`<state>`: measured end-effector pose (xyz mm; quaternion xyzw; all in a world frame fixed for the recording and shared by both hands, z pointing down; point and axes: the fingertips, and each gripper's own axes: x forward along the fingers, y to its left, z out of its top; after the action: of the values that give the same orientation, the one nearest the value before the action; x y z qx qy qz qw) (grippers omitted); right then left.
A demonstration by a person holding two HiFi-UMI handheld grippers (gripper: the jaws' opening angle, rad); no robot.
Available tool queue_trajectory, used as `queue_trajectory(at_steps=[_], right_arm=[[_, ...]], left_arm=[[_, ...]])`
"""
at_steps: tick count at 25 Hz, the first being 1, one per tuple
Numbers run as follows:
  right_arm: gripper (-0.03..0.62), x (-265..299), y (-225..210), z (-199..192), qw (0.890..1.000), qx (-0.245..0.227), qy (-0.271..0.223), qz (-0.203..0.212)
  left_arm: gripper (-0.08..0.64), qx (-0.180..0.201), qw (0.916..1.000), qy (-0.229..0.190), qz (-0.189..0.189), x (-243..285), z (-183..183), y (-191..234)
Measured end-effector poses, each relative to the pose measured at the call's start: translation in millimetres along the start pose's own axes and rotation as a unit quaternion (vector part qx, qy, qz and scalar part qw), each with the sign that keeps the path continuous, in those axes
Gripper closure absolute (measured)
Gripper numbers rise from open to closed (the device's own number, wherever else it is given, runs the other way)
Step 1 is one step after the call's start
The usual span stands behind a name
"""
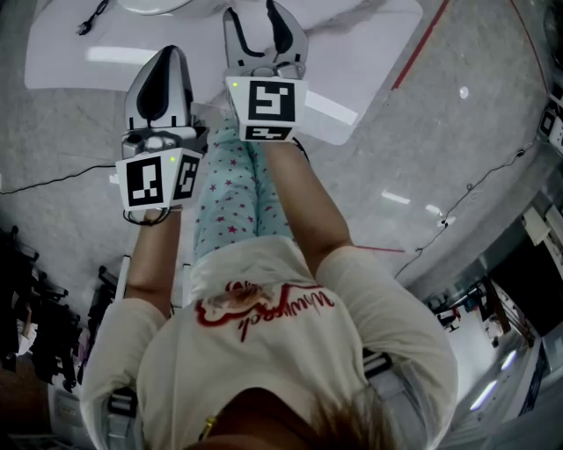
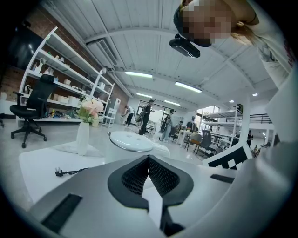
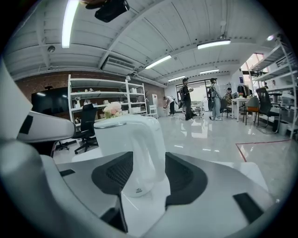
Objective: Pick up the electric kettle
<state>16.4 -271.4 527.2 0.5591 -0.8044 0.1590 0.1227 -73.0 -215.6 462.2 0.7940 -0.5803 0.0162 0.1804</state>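
Note:
The white electric kettle (image 3: 122,139) stands on the white table (image 1: 369,53). In the right gripper view its curved handle (image 3: 148,153) shows in the gap between the jaws of my right gripper (image 3: 144,160), which is open. The black pads (image 3: 186,179) flank the handle closely, and I see no pressing. My left gripper (image 2: 149,159) is shut on nothing, a little short of the kettle, whose round lid (image 2: 130,141) lies ahead of it. In the head view the left gripper (image 1: 165,54) and the right gripper (image 1: 262,10) reach over the table's near edge.
A loose plug and cord (image 2: 60,173) lie on the table left of the kettle. A white vase of flowers (image 2: 84,135) stands behind. An office chair (image 2: 30,109), shelving (image 3: 107,100) and several people are further off. The person's legs (image 1: 237,189) are below the table edge.

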Motion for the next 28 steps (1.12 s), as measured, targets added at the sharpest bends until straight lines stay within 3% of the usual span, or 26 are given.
queue_trajectory(at_steps=[28], right_arm=[[0.377,49.6,-28.6,-7.2,0.999,-0.001,0.010,-0.035]], left_arm=[[0.561,0.012,0.9997,0.018,-0.011,17.1,-7.8,2.5]])
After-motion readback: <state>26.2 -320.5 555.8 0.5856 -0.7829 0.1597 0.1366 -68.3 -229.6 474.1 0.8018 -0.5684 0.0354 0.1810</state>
